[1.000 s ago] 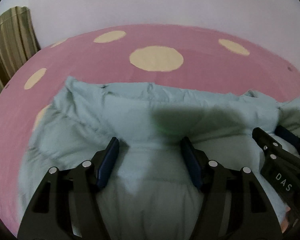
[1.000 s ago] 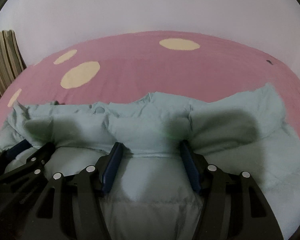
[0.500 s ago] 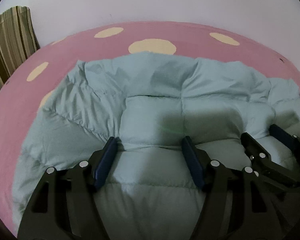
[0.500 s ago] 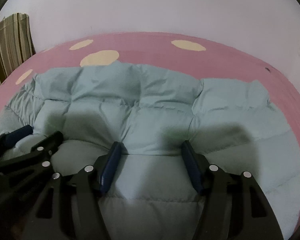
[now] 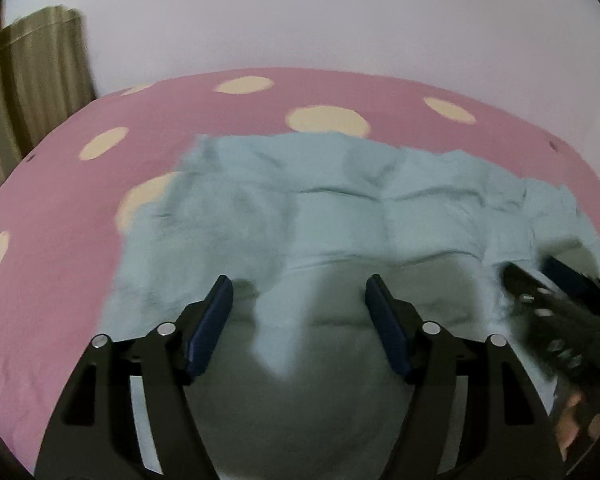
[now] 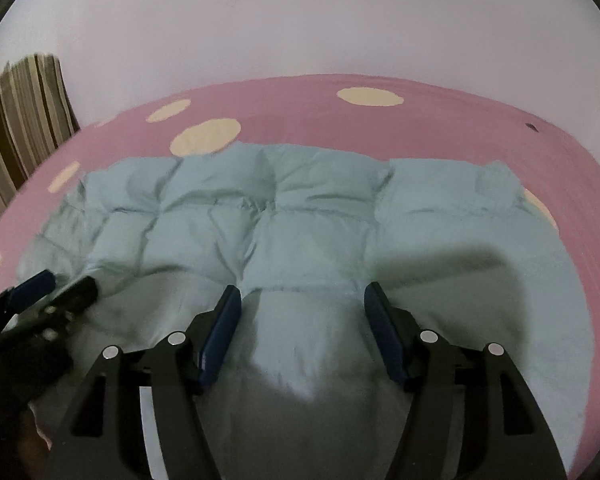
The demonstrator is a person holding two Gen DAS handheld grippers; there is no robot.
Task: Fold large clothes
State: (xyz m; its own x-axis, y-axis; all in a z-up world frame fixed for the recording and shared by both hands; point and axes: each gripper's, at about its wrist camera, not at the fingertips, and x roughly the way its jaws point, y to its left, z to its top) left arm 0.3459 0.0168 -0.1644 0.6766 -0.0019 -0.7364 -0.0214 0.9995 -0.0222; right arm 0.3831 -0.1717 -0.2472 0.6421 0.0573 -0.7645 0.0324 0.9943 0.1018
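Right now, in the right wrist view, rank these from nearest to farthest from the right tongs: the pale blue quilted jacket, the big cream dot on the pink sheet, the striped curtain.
1. Pale blue quilted jacket, directly under and ahead of the right tongs.
2. Big cream dot, ahead-left, just past the jacket's far edge on the pink sheet.
3. Striped curtain, far left, off the bed by the wall.

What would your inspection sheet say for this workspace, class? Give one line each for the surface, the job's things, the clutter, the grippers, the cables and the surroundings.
Surface: pink bedsheet with cream polka dots.
Job's things: pale blue quilted garment spread on the sheet, puffy and creased.
Clutter: nothing seen.
Grippers: left gripper open over the garment, fabric between its fingers; right gripper open likewise. Neither pinches cloth.
Cables: nothing seen.
Surroundings: plain pale wall behind the bed; striped curtain at the left edge.
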